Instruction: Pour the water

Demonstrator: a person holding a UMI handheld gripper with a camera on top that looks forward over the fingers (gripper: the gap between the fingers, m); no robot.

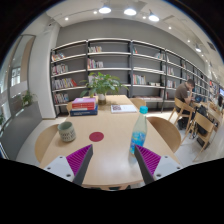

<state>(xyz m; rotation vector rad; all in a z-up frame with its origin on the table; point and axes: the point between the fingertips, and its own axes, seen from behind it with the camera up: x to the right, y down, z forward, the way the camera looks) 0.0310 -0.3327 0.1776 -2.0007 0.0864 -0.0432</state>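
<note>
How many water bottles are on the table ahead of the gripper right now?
1. The water bottle with a blue cap stands on the table, just ahead of the right finger of the open gripper. Others could be hidden behind the books.

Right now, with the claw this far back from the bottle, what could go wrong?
1. The bottle stands ahead of the open claw, off toward one finger; a straight approach may knock it over.
2. The books and papers lie beyond it; spilled water might reach them.
3. The cup stands well apart from the bottle, so carrying could slosh.
</note>
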